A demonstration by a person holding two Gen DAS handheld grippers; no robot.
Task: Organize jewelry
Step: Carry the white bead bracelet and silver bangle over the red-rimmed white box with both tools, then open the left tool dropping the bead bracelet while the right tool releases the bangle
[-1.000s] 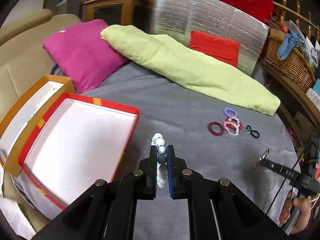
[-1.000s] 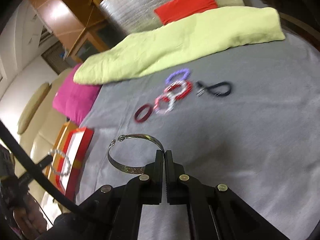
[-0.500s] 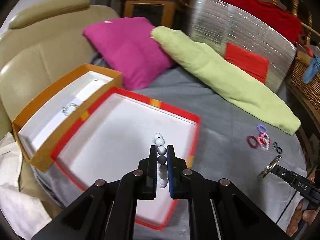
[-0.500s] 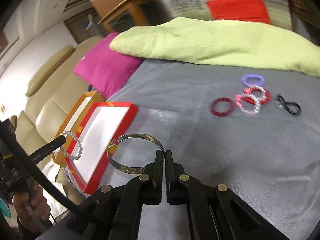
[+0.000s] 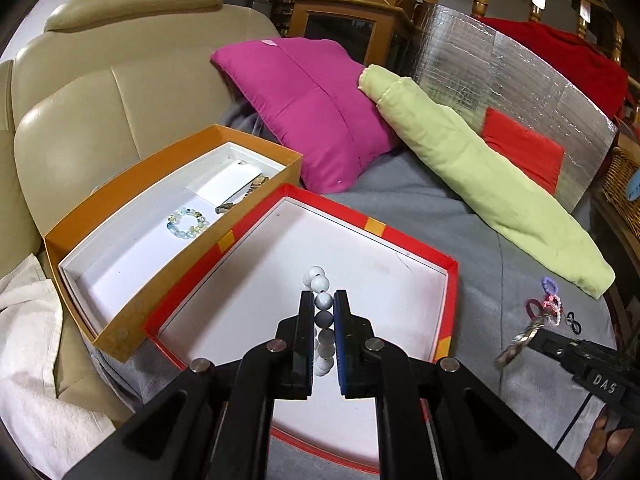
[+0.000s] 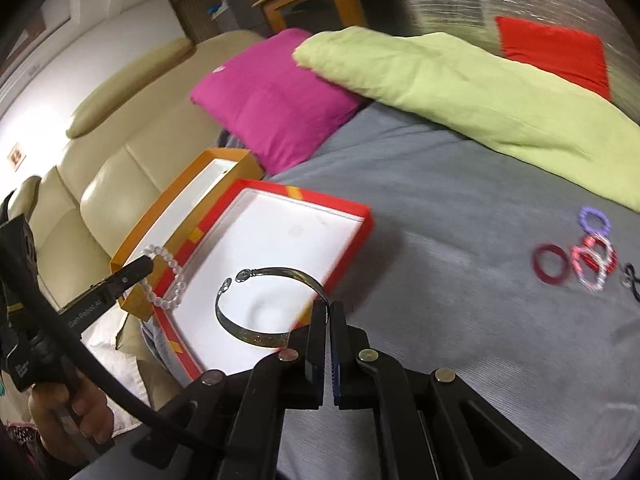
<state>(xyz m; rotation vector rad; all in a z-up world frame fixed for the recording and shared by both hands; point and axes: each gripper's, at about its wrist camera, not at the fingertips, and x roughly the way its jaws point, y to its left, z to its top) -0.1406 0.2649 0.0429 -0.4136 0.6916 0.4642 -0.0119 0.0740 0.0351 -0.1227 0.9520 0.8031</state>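
Note:
My left gripper (image 5: 323,300) is shut on a white and grey bead bracelet (image 5: 323,319), which it holds above the white floor of the red-rimmed box (image 5: 372,225). From the right wrist view that bracelet (image 6: 168,278) hangs at the left gripper's (image 6: 150,265) tip, over the red-rimmed box's (image 6: 352,210) left corner. My right gripper (image 6: 329,310) is shut on a dark metal cuff bangle (image 6: 256,322), held over the same box's near right side. In the left wrist view the bangle (image 5: 520,336) shows at the right edge. A pale bead bracelet (image 5: 188,222) lies in the orange box (image 5: 132,322).
Several small rings and bracelets (image 6: 584,258) lie on the grey blanket (image 6: 460,240) at the right. A magenta cushion (image 5: 316,112) and a green pillow (image 5: 480,176) lie behind the boxes, with a beige sofa (image 5: 92,96) at the left. A white cloth (image 5: 36,380) lies at the lower left.
Both grippers have swung left from the open grey blanket to above the red-rimmed box, each still holding its piece. The loose rings have slid to the right edge of both views.

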